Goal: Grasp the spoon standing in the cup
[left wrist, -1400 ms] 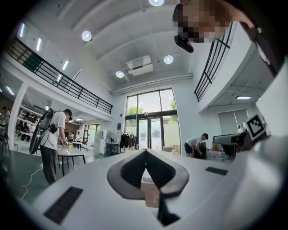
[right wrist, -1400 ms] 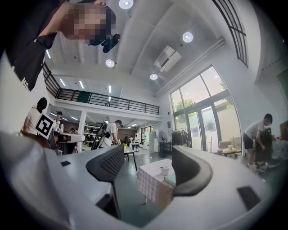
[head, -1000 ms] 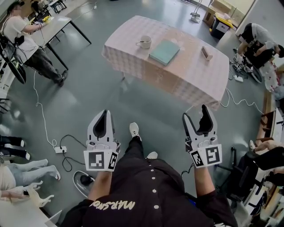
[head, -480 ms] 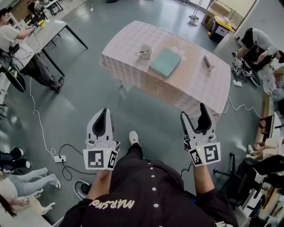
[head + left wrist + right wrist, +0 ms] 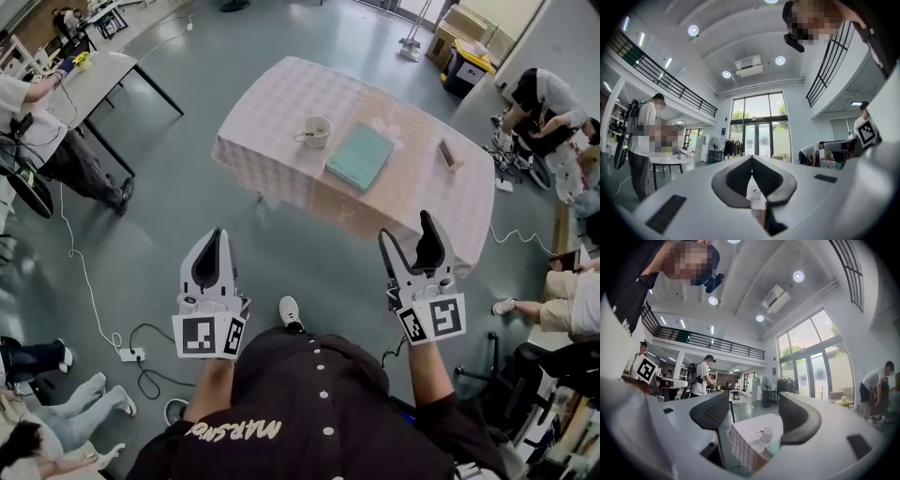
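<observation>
i'm on the approach, well short of the table [image 5: 272,103], left gripper [image 5: 217,234] jaws together, right gripper [image 5: 406,230] jaws apart and empty, so next i need to close in on the spoon [image 5: 303,137] in the cup [image 5: 318,131].

Grey polished floor [image 5: 187,169] all around, a white cable [image 5: 77,253] snaking across it to a power strip [image 5: 129,354]. Out ahead, a table under a pale checked cloth [image 5: 272,103]; off to the left, a white desk on black legs [image 5: 101,70]. Cardboard boxes [image 5: 461,17] sit at the far right. Looking up now: white walls, tall glass doors [image 5: 759,129] letting in daylight, a black balcony railing [image 5: 661,77] along the mezzanine, round ceiling lights [image 5: 693,30] glowing, an air-conditioning unit [image 5: 748,65] overhead. A pedestal fan [image 5: 765,384] stands near the doors.
</observation>
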